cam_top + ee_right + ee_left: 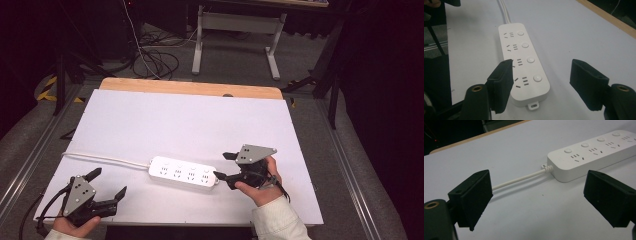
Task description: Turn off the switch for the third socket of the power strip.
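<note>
White board: white table top (150,115); wooden edge strip (190,88) along its far side.
Power strip: white power strip (183,171) lies flat on the board, four sockets with four buttons; its end sits ahead of and between the right jaws, its mounting tab nearest them.
Cord: white cord (519,179) leaves the strip's other end and runs across ahead of the left jaws.
Right gripper: right gripper (226,166) just beside the strip end; jaws apart, nothing clamped, no pad contact visible.
Left gripper: left gripper (107,182) well apart from the strip; jaws wide apart, empty.
Obstructions: bare board between either jaw pair and the strip.
</note>
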Motion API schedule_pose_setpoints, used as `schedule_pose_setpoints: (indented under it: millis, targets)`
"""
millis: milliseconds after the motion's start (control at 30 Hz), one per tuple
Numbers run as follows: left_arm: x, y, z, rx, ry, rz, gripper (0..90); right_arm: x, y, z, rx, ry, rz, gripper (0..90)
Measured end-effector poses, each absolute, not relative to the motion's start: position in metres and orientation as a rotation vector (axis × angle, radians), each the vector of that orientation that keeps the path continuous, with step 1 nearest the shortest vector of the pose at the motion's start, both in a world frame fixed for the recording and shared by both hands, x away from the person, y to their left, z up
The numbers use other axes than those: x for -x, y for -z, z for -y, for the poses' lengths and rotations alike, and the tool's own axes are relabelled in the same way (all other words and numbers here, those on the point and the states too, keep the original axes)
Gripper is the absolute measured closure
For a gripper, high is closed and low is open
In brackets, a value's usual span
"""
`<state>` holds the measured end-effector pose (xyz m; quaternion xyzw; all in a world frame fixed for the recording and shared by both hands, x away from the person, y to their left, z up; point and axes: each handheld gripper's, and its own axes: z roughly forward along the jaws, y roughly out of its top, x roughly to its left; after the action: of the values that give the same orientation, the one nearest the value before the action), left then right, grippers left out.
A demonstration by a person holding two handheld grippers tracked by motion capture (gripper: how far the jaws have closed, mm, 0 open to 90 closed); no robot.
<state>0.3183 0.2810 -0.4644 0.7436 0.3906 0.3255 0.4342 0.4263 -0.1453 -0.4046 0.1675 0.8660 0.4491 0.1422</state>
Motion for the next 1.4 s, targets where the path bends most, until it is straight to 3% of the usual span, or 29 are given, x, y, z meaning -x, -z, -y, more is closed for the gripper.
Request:
schedule_pose_setpoints:
  millis: [833, 900, 967, 1000, 1133, 1233, 1400]
  targets:
    - [-0.318, 0.464, -0.281, -1.851, -0.806, -0.967, 8.9, -0.443, 0.398, 0.094, -0.364, -1.265, -2.58, 37.4]
    - [-0.318, 0.464, -0.282, -1.853, -0.801, -0.966, 9.2, -0.443, 0.398, 0.094, -0.368, -1.263, -2.589, 43.9]
    - [-0.318, 0.464, -0.282, -1.854, -0.797, -0.968, 9.5, -0.443, 0.398, 0.095, -0.366, -1.267, -2.637, 61.2]
    - [-0.318, 0.464, -0.281, -1.856, -0.796, -0.967, 9.5, -0.443, 0.398, 0.095, -0.366, -1.267, -2.637, 61.2]
    - [-0.318, 0.464, -0.281, -1.857, -0.8, -0.966, 9.5, -0.444, 0.396, 0.092, -0.383, -1.237, -2.705, 82.4]
    - [-0.318, 0.464, -0.281, -1.858, -0.798, -0.968, 9.5, -0.445, 0.396, 0.09, -0.391, -1.229, -2.721, 90.0]
    - [-0.318, 0.464, -0.281, -1.857, -0.8, -0.968, 9.6, -0.448, 0.394, 0.084, -0.405, -1.189, -2.775, 90.0]
